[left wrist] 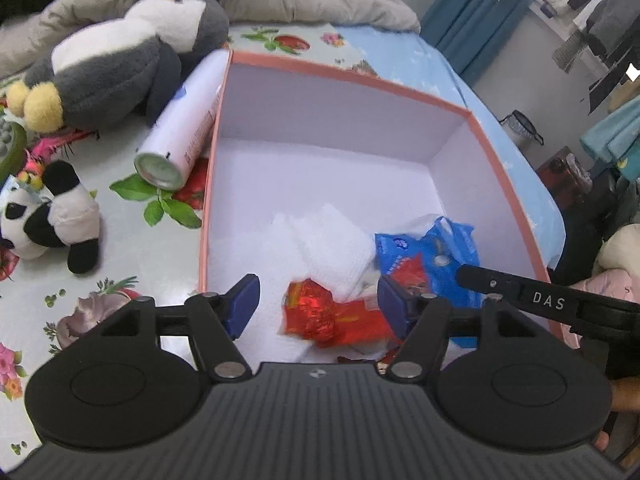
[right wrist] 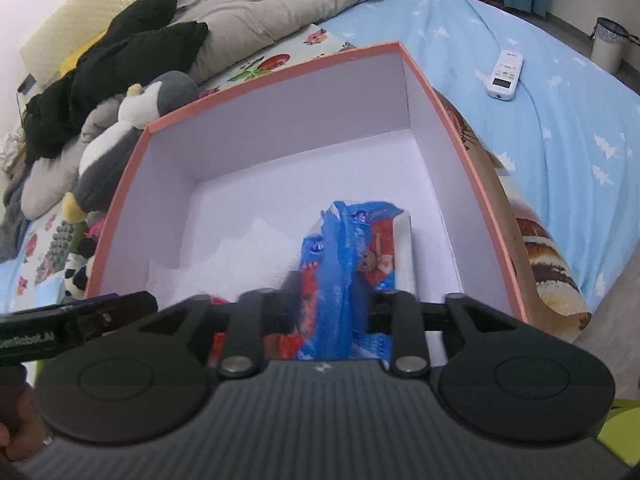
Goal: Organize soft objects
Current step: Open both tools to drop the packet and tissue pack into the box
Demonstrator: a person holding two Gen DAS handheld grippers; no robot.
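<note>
Both over the pink box (left wrist: 400, 88): left claw (left wrist: 318, 306) open around red packet (left wrist: 320, 316), unpinched; right claw (right wrist: 316, 304) part-open astride blue pack (right wrist: 340, 264), 12 o'clock

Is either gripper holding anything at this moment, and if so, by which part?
Left gripper: nothing; its jaws stand apart over the crinkled red foil packet. Right gripper: the blue plastic packet sits between its jaws, but whether they grip it cannot be told.
</note>
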